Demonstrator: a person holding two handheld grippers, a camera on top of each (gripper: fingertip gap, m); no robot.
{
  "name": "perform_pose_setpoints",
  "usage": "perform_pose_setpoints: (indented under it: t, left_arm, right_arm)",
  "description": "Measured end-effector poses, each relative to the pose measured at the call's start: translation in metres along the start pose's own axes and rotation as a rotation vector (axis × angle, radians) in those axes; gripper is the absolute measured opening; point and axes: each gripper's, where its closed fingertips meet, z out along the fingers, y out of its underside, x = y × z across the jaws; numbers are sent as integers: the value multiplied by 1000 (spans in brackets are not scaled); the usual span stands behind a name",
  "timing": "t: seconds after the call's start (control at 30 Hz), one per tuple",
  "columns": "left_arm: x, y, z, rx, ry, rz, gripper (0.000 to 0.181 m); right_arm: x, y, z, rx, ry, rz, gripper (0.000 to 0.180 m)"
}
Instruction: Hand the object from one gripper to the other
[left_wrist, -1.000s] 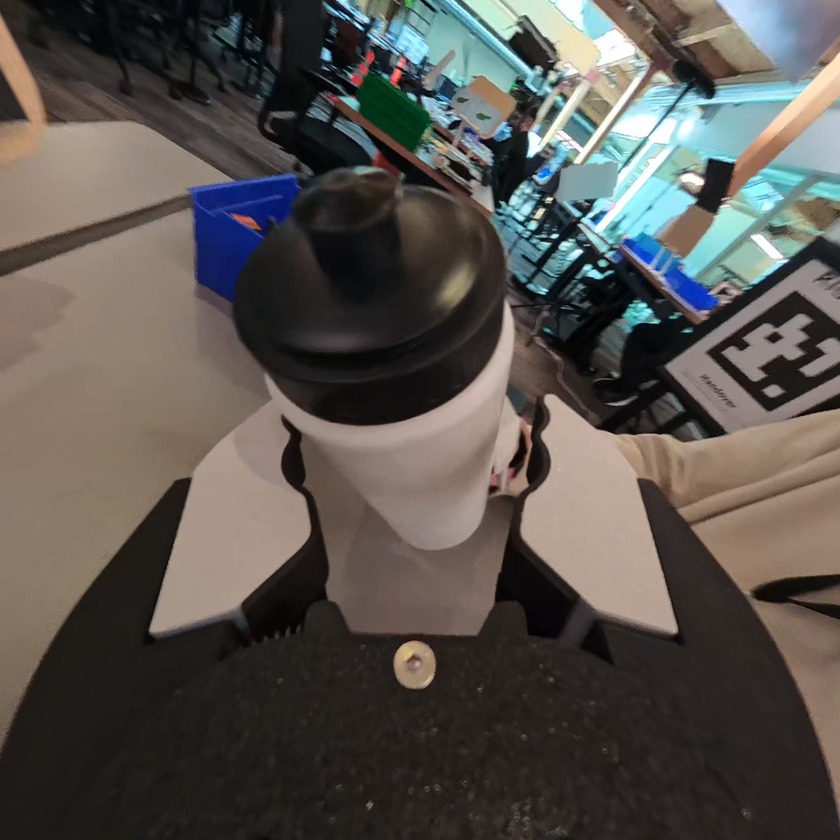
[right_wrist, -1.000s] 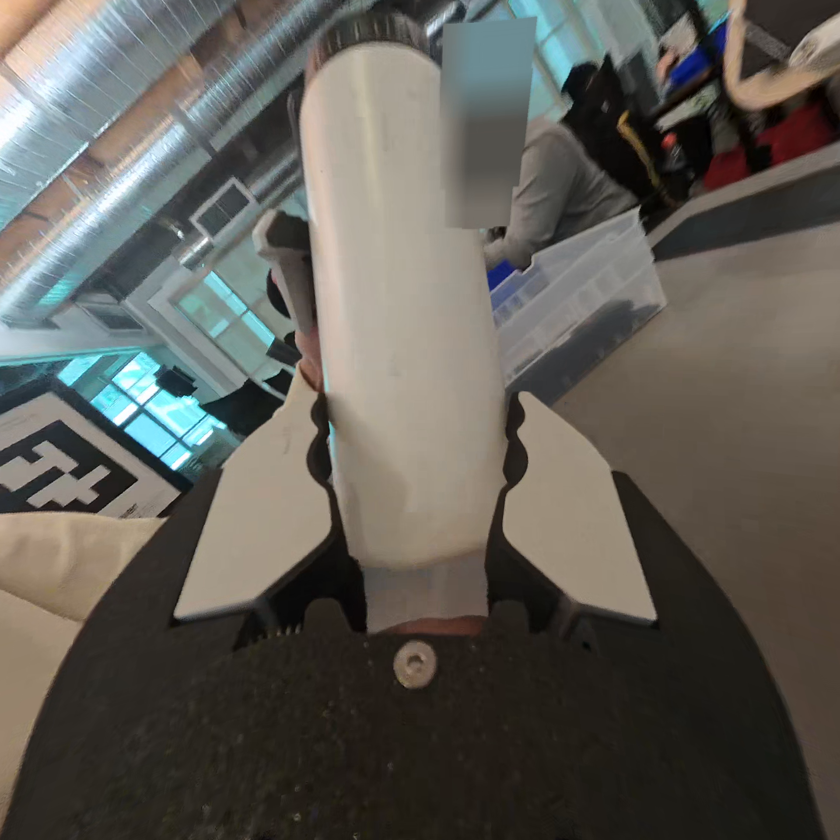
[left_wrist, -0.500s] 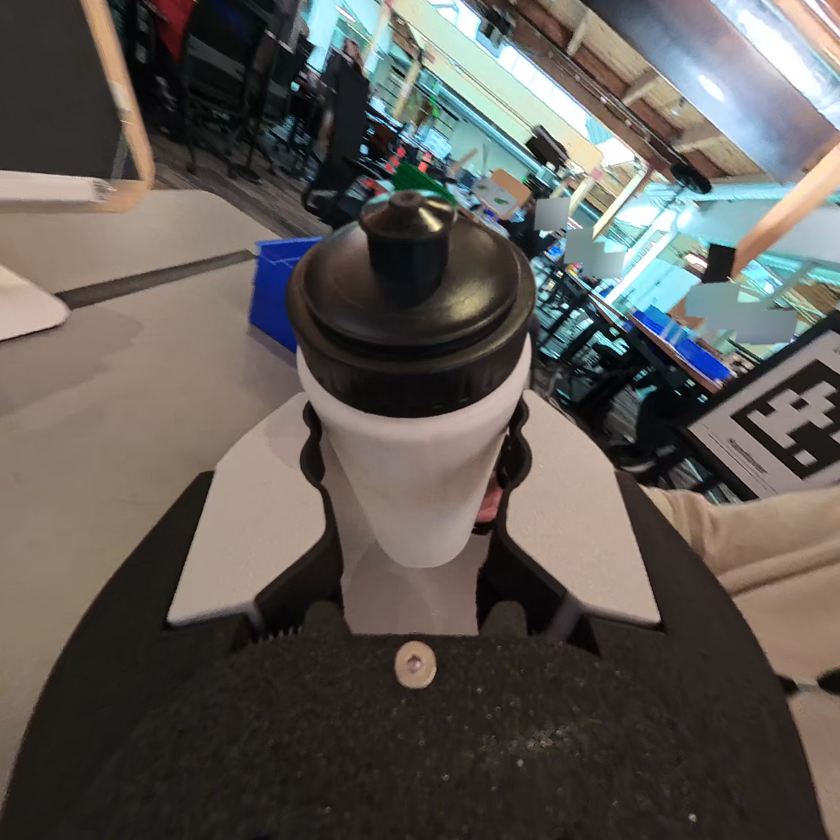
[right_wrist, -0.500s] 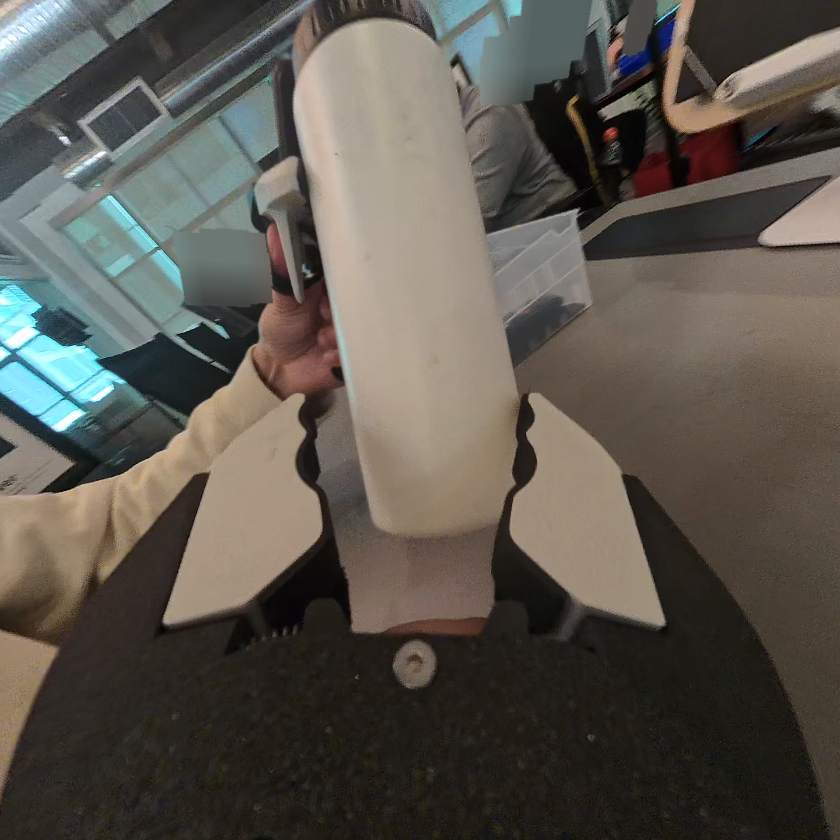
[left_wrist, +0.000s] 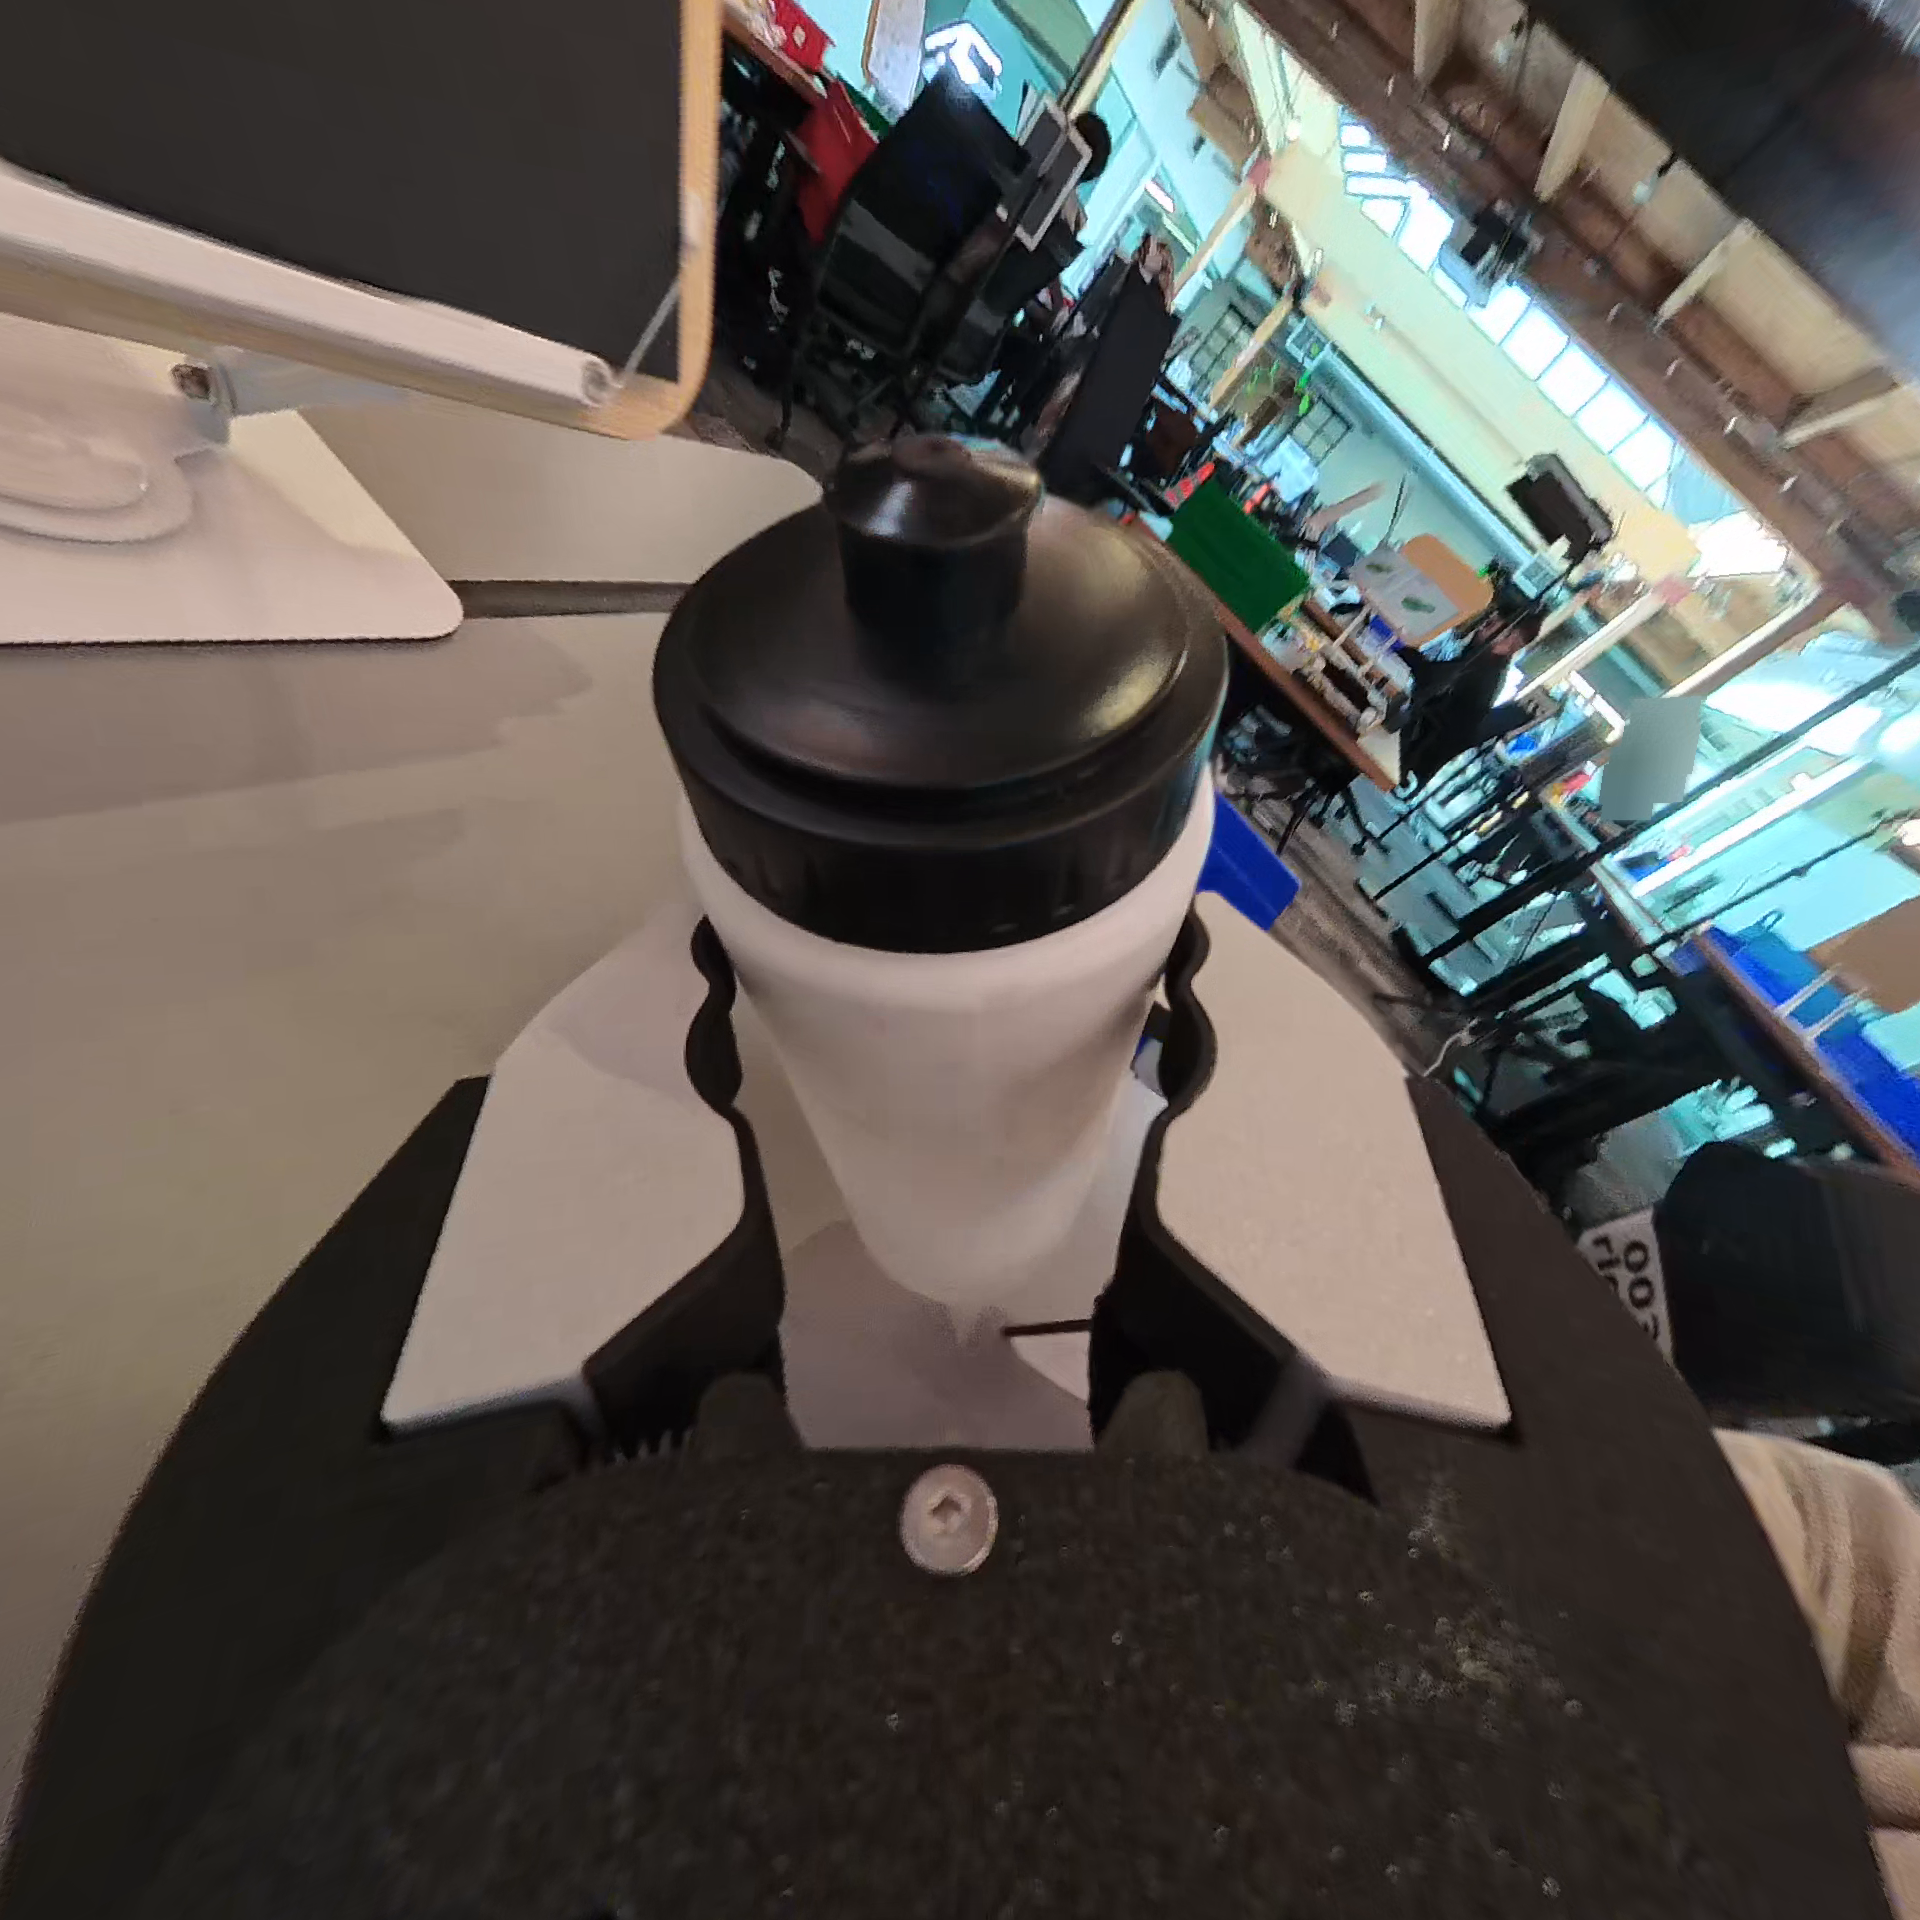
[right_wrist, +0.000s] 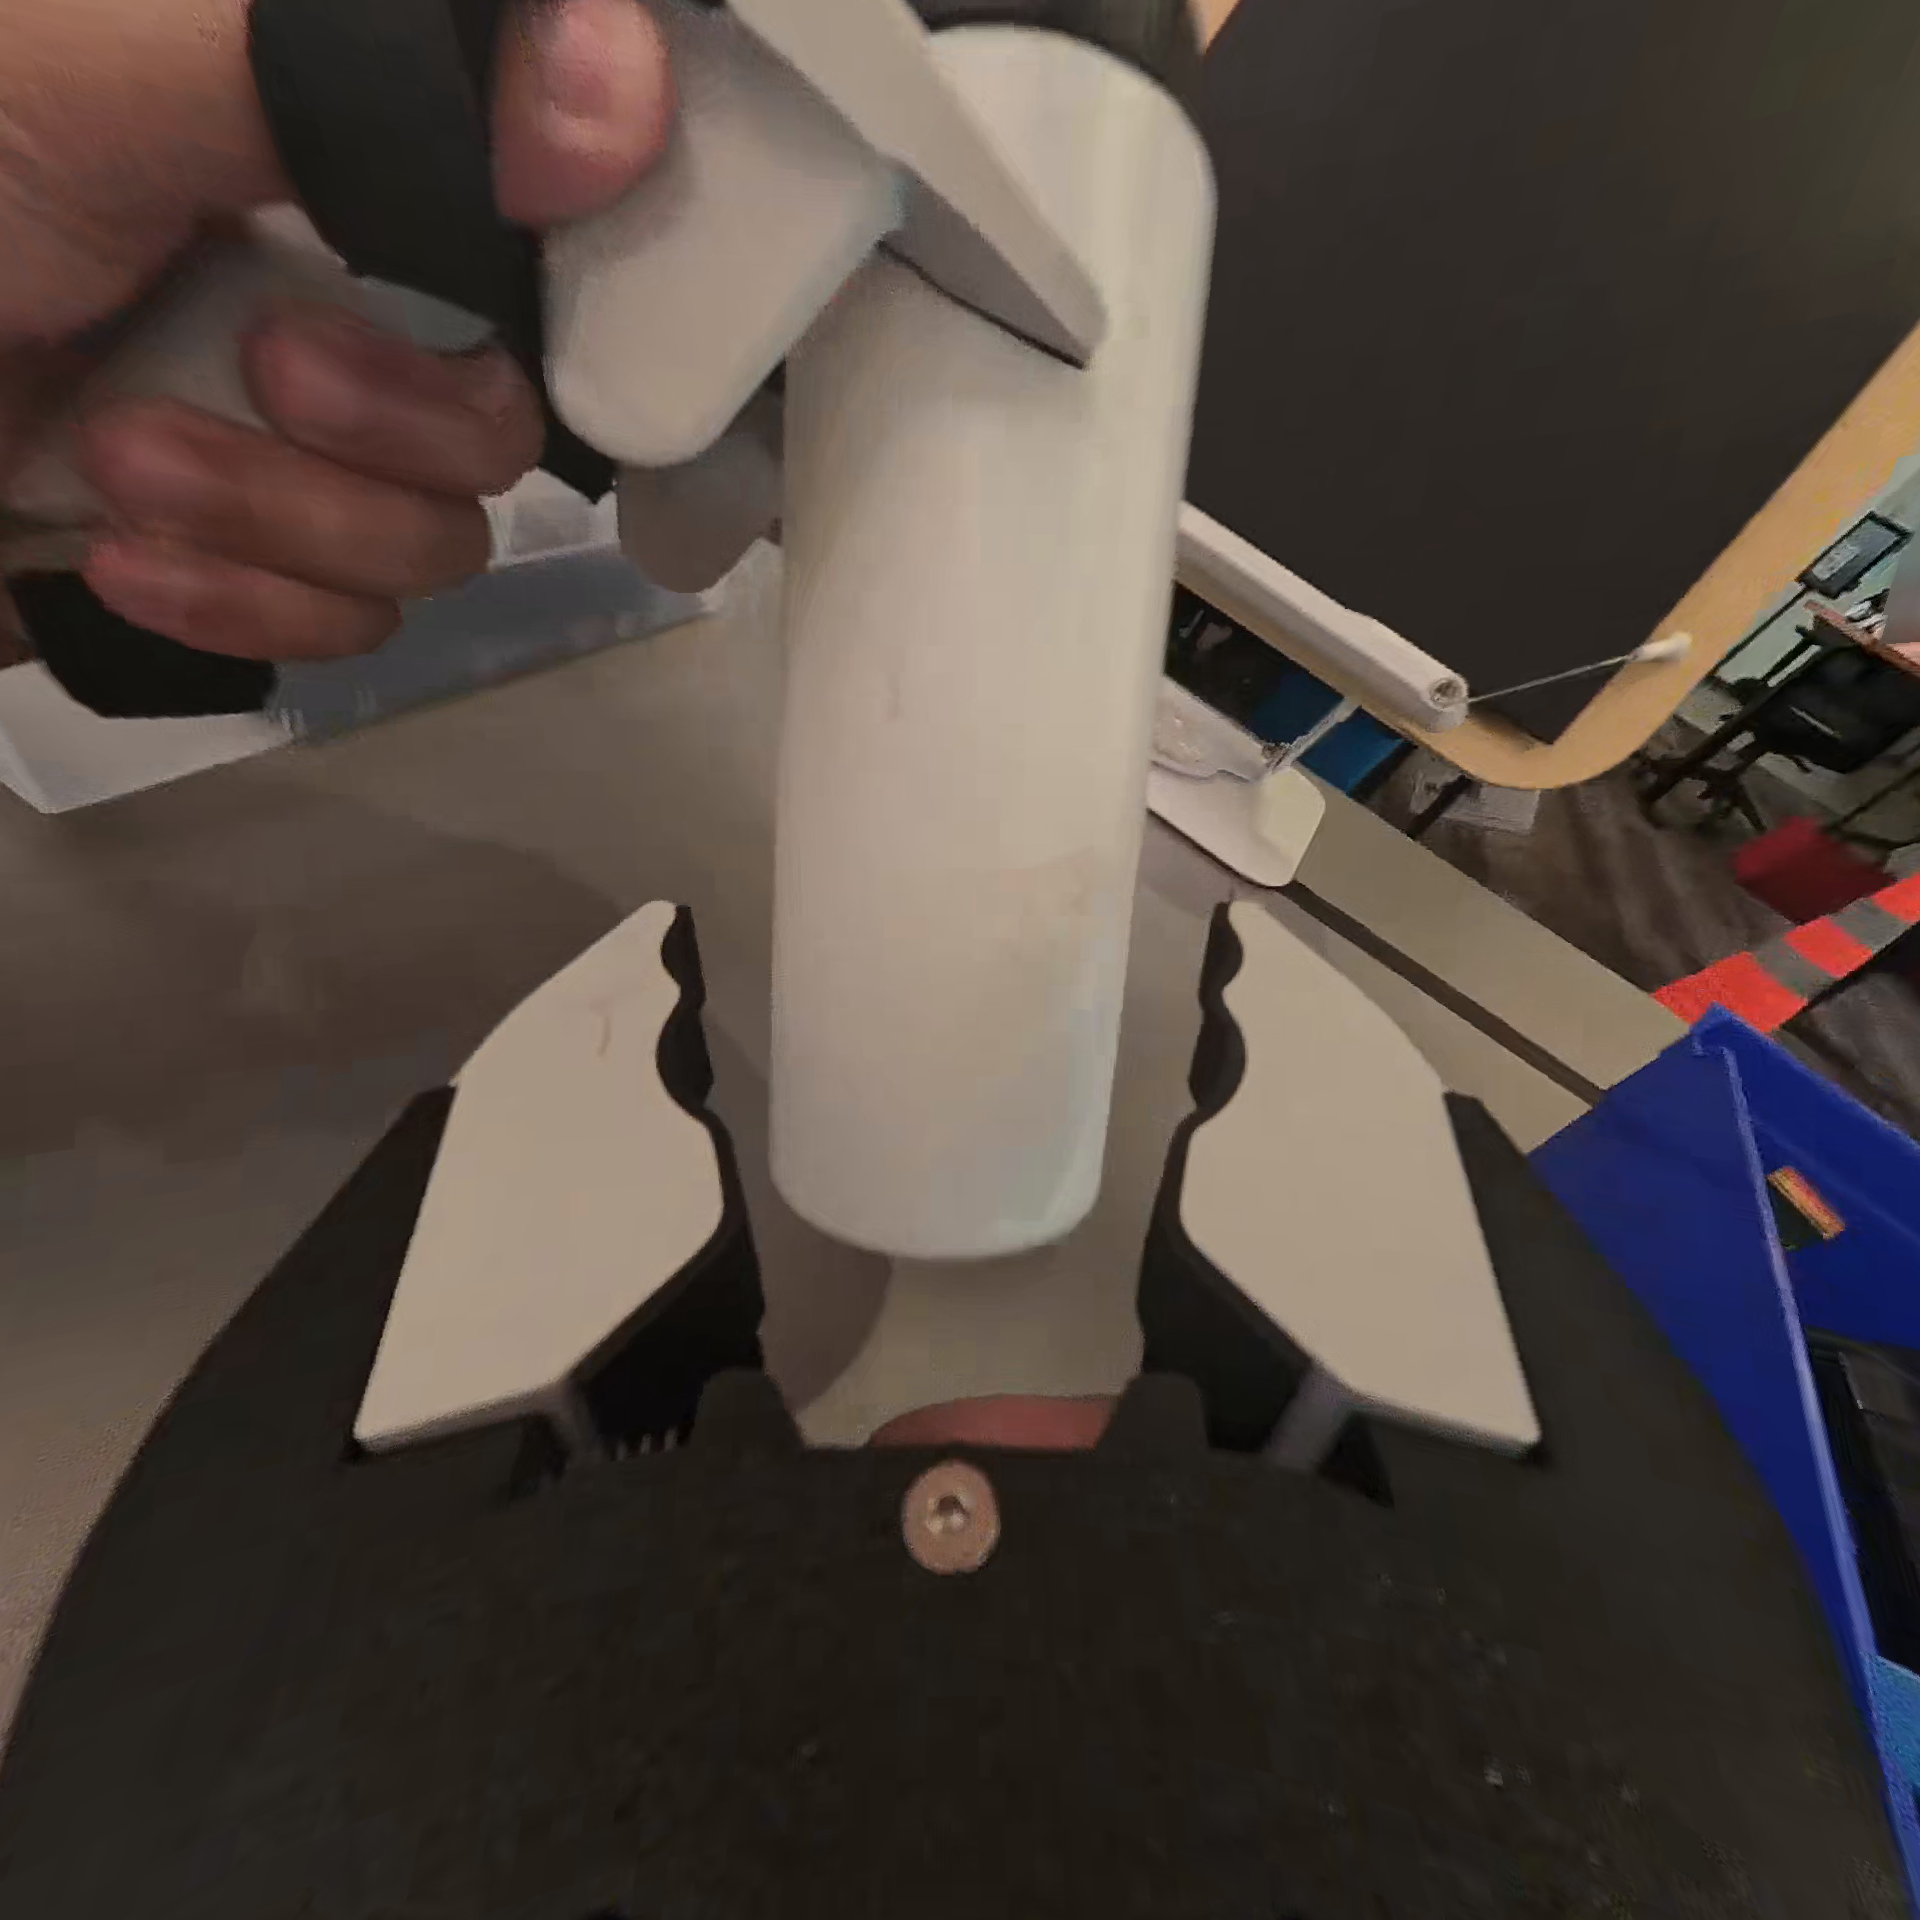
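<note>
The white cylindrical plastic bottle with a black screw cap and spout (left_wrist: 940, 997) is held above the grey desk (left_wrist: 239, 935), clamped just below its cap between the fingers of the left gripper (left_wrist: 948, 1013). Its lower end hangs between the spread fingers of the right gripper (right_wrist: 948, 997), which stand open with a visible gap on each side. A blue plastic bin (right_wrist: 1766, 1247) sits on the desk at the right.
</note>
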Motion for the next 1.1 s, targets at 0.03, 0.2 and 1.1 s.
perform_pose_setpoints:
  t: [0.03, 0.2, 1.1]
  left_arm:
    - [7, 3, 4, -14, 2, 23, 80]
    - [36, 10, 13, -67, -22, 141, 80]
    - [35, 6, -50, -345, 150, 217, 103]
  right_arm:
    - [0, 3, 5, -34, 1, 4, 92]
    - [19, 17, 12, -129, 60, -35, 86]
    - [57, -32, -6, -120, 236, -921, 84]
